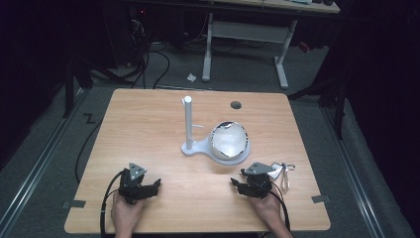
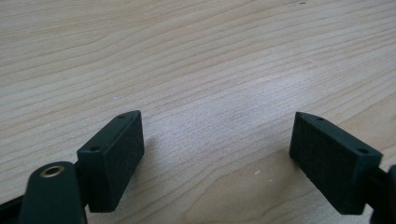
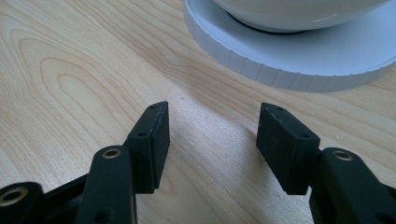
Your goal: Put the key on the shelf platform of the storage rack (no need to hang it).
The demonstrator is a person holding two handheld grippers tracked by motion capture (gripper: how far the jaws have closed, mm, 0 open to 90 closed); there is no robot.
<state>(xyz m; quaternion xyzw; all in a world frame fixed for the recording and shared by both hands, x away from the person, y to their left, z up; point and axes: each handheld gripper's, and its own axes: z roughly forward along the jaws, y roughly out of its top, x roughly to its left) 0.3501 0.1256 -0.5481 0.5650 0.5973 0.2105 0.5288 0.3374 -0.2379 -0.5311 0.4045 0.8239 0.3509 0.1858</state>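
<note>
A white stand with an upright post sits mid-table, and a white bowl rests on its round base. My left gripper lies near the front left of the table, open, with bare wood between its jaws. My right gripper rests at the front right, just in front of the round base, open with nothing between its pads. A hand holds each gripper from the near edge.
A small clear object with a metal ring lies just right of my right gripper. A dark round hole is in the tabletop at the back. Beyond the table stand a white desk frame and floor cables.
</note>
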